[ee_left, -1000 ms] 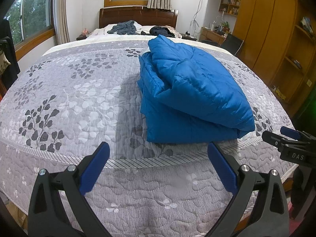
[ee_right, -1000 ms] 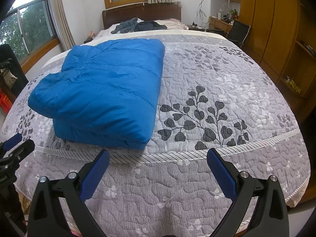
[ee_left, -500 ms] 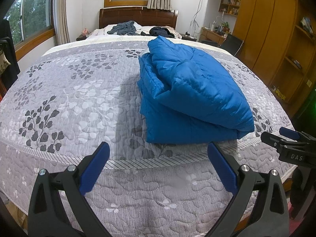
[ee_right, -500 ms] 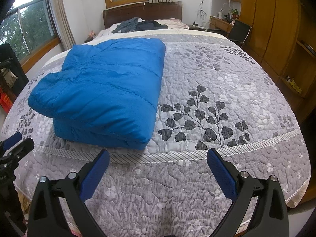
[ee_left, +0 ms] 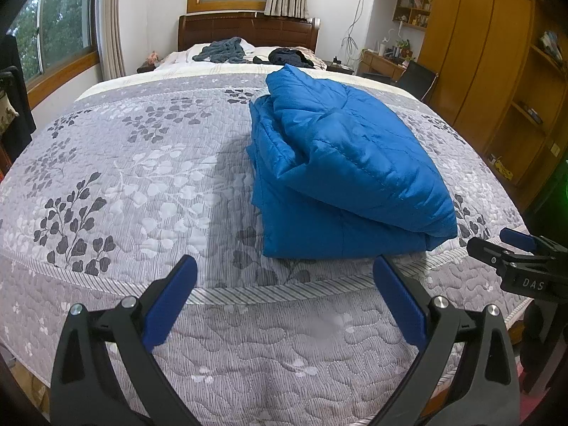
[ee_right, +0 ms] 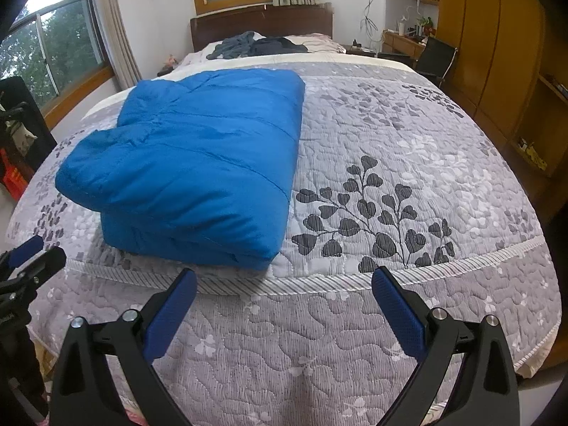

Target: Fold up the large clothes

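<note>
Now the blue padded jacket (ee_left: pixel 340 174) lies folded in a thick bundle on the grey leaf-print bedspread (ee_left: pixel 142 177), near the foot edge — both the left claw (ee_left: pixel 284 298) and right claw (ee_right: pixel 284 301) hover apart, empty, short of it.

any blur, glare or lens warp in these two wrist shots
Left wrist view: sharp, strong fisheye bowing of the bed, dark vignette corners, soft sheen on the blue jacket. Right wrist view: same warp, left window slightly blown out, soft daylight and faint shadows.
</note>
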Demonstrator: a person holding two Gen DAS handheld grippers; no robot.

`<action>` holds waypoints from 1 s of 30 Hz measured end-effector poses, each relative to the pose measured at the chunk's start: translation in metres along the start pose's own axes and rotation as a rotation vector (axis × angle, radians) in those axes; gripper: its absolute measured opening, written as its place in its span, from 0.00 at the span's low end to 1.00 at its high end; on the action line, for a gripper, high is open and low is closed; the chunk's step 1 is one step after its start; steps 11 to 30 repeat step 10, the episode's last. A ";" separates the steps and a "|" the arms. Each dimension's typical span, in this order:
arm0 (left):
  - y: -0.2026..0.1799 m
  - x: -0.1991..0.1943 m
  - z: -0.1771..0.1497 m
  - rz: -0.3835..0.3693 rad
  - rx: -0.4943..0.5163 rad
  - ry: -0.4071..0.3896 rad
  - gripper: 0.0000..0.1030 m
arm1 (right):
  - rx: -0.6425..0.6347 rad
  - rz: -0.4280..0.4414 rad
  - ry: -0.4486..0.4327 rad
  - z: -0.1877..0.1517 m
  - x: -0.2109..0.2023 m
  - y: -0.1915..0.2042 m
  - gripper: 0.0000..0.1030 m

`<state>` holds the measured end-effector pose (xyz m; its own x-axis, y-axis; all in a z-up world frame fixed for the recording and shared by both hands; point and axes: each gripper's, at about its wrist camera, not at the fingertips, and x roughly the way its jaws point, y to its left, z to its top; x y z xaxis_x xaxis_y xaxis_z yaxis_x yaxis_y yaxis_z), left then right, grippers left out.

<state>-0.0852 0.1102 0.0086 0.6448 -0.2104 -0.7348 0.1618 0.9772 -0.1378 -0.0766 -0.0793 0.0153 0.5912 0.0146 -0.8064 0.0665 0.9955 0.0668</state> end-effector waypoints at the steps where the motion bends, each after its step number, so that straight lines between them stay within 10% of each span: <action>1: 0.000 0.000 0.000 0.000 0.000 0.001 0.96 | -0.001 0.000 0.001 0.000 0.000 0.001 0.96; 30: 0.000 0.001 0.001 -0.002 0.000 0.004 0.96 | -0.008 -0.003 0.002 0.001 0.002 0.001 0.96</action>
